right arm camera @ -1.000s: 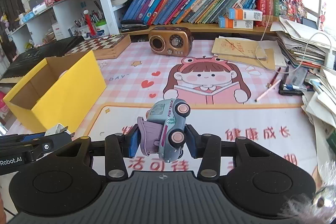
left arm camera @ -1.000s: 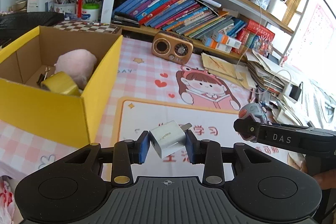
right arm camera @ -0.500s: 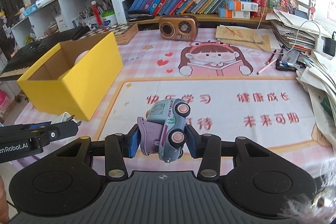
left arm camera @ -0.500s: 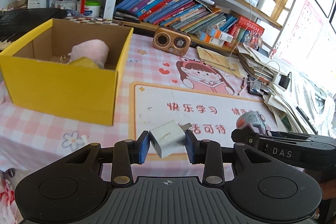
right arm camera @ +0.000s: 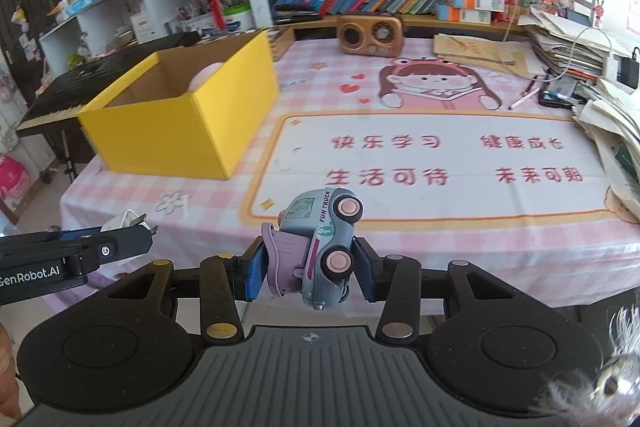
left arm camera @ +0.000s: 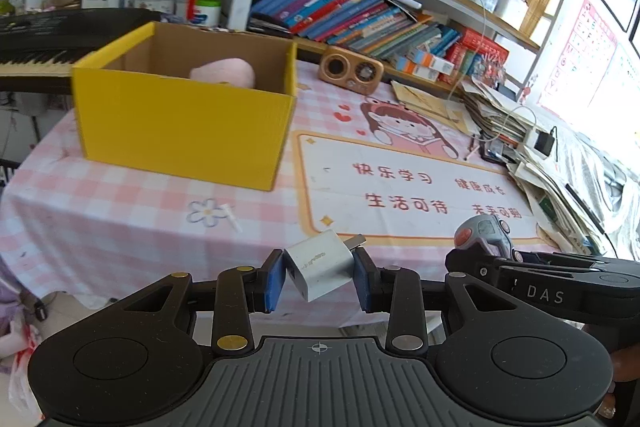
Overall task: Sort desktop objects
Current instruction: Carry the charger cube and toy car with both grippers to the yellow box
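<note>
Item one: white charger plug (left arm camera: 320, 265), clamped between the blue pads of the left tongs (left arm camera: 319, 279), tilted, metal prongs pointing up and to the right. It hangs in the air at the near edge of the table (left arm camera: 120, 227), not resting on it. Faint grey lettering on its face is too small to read.

Item two: toy truck (right arm camera: 322, 247), grey-blue with pink wheels, pinched on its side in the right tongs (right arm camera: 308, 269), likewise off the table near its front edge. Side panel reads "FUN TRUCK".

Both tongs are closed only as far as their loads allow; each grip looks firm, presumably for carrying to the box.

Destination, by judgement: yellow cardboard box (left arm camera: 184, 131), open-topped, far left on the table, already holding a pink plush (left arm camera: 224, 73).

Surroundings: pink checked mat with large red Chinese characters (right arm camera: 440, 159); brown retro radio (right arm camera: 370, 35) at the far side; tong housings marked "DAS" and "GenRobot.AI".
</note>
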Action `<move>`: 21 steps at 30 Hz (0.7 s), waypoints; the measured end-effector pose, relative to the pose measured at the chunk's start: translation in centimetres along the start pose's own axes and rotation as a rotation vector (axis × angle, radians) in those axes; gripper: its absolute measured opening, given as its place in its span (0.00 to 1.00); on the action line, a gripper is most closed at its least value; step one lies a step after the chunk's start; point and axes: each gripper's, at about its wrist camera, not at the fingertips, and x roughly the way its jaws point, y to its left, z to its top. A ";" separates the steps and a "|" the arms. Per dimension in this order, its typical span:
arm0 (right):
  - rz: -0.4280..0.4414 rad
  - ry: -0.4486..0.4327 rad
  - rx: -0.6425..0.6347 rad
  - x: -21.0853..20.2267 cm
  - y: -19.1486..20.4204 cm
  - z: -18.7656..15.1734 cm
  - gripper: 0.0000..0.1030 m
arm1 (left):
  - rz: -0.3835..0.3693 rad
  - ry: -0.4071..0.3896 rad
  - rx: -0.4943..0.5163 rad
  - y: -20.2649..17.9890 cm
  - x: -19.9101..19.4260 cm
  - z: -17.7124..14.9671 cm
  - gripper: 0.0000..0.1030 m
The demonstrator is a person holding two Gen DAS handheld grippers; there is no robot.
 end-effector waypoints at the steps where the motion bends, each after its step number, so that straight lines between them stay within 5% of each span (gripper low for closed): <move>1: 0.007 0.002 -0.004 0.0 0.4 -0.1 0.41 | 0.006 -0.004 -0.004 0.3 -0.4 -0.2 0.33; 21: 0.134 0.011 -0.144 0.5 7.0 -0.1 0.41 | 0.121 -0.071 -0.106 4.8 -5.0 -1.9 0.33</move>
